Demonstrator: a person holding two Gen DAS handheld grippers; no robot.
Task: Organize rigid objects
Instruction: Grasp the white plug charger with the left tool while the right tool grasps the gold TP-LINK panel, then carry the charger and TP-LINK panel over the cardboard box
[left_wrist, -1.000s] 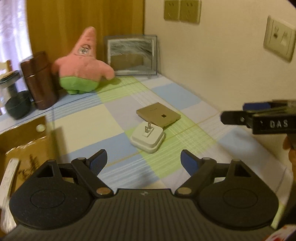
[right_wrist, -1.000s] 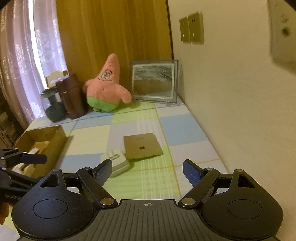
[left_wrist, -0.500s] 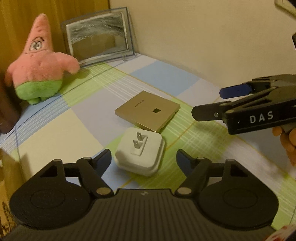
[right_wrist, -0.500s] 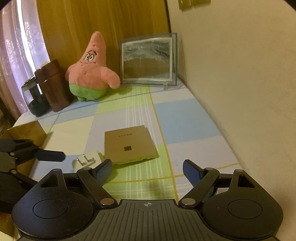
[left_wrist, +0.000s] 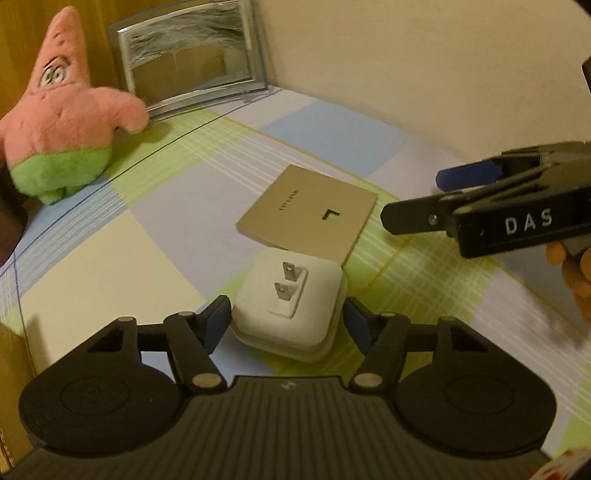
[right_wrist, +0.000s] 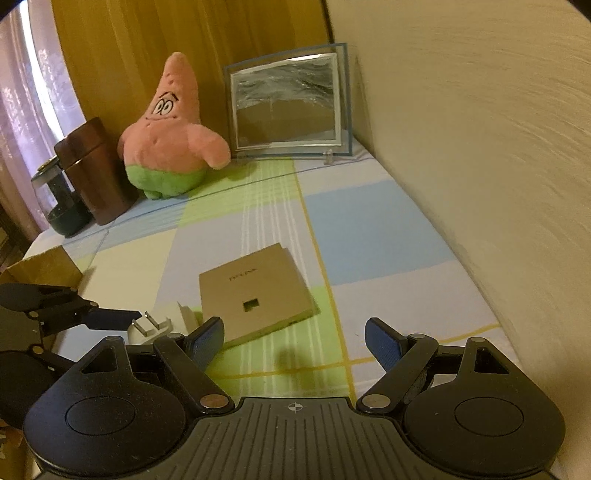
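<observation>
Left claw (left_wrist: 282, 321): closing around white plug adapter (left_wrist: 290, 304), pads just beside it.
Right claw (right_wrist: 293, 341): open, empty, near tan panel (right_wrist: 255, 291).

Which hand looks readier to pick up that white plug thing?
Left. The left gripper has the white charger between its closing jaws; the right gripper faces the tan panel instead.

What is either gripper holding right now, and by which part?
Nothing held yet. Left gripper is closing around the white plug adapter, fingers flanking its side walls, not clearly pressing. Right gripper is open and empty.
</observation>
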